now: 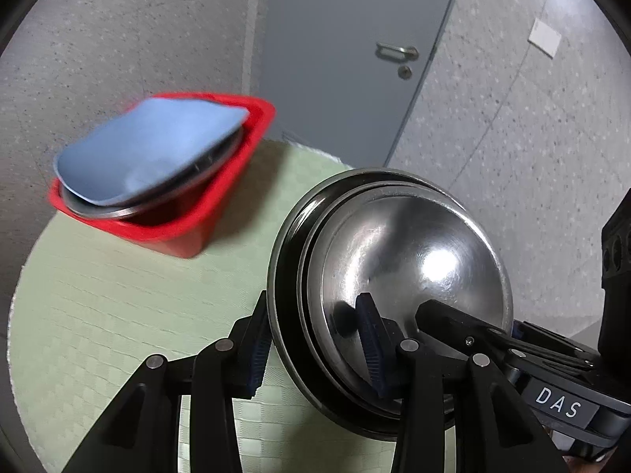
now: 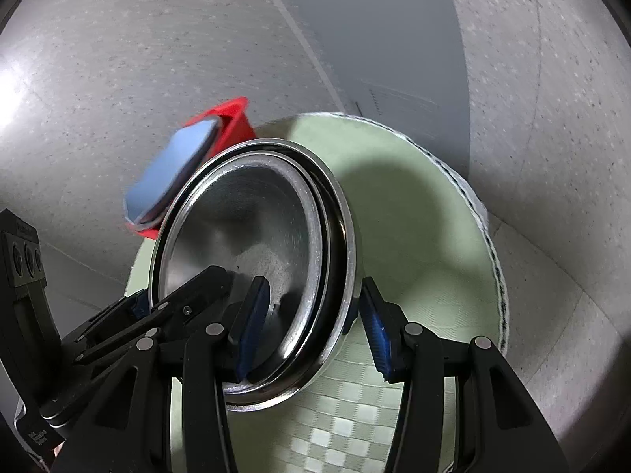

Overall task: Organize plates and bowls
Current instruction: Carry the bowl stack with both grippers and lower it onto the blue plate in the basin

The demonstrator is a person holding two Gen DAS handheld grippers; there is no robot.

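Note:
A nested stack of steel bowls [image 1: 410,260] is held on edge above the round green-matted table [image 1: 118,315]. My left gripper [image 1: 315,354] is shut on the stack's rim, one pad outside and one inside. My right gripper [image 2: 311,331] is shut on the same stack [image 2: 252,236] from the opposite side. A red bin [image 1: 185,232] at the table's far left holds a steel plate [image 1: 157,201] with a blue plate [image 1: 154,149] leaning on top. The bin [image 2: 232,122] and the blue plate [image 2: 169,177] also show in the right wrist view, behind the stack.
The table [image 2: 414,236] has a white woven edge, with speckled grey floor around it. A grey door [image 1: 347,59] with a metal handle stands beyond the table.

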